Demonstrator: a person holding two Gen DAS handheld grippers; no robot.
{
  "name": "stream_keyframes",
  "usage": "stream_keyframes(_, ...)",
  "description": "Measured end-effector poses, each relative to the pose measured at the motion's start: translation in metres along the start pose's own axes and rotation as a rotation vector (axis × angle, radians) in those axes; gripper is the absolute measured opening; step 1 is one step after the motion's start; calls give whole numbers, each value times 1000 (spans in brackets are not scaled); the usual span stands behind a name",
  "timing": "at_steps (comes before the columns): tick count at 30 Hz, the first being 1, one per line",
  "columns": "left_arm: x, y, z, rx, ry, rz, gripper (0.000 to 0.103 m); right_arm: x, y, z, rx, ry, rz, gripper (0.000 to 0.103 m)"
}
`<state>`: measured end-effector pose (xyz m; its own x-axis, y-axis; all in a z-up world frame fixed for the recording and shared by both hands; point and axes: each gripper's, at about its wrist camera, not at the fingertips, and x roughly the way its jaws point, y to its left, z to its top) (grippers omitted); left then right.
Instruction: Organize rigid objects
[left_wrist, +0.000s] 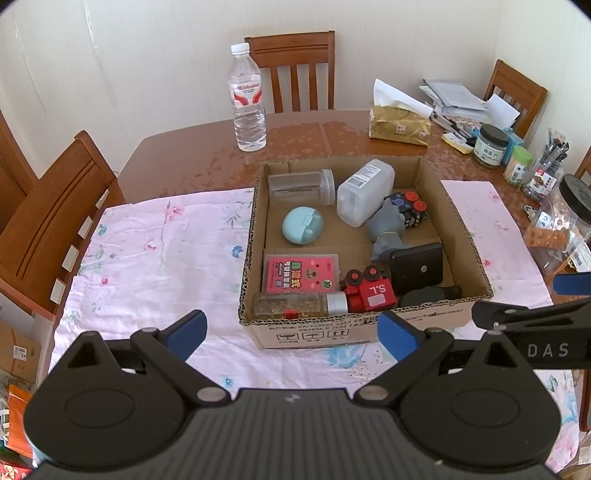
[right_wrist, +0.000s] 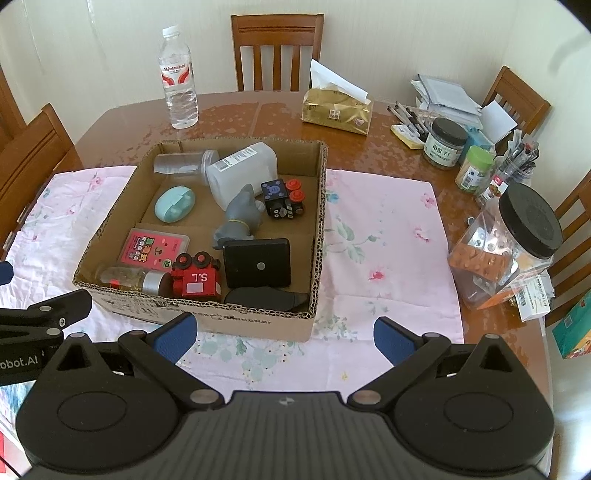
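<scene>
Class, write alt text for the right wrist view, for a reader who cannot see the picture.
An open cardboard box sits on a pink floral cloth on a wooden table, holding a red toy train, a grey figurine, a mint case and other small items. The right gripper, fingers spread and empty, hangs before the box.

Soft daylight fills both views, probably from the right, where the wall (right_wrist: 554, 48) looks washed out. Shadows are faint. The table (left_wrist: 207, 147) shows patchy glare on its glossy top. Focus is sharp at centre; fisheye bending curves the chairs (left_wrist: 48, 221) and darkens the corners.
</scene>
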<state>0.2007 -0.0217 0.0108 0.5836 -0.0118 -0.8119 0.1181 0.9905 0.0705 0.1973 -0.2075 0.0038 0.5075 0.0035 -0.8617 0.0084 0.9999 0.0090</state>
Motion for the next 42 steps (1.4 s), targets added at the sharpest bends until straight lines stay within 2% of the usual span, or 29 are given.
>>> stream_keyframes(42,3,2,3,-6,9,5,98,-1,3,3,-15,-12,-6,103)
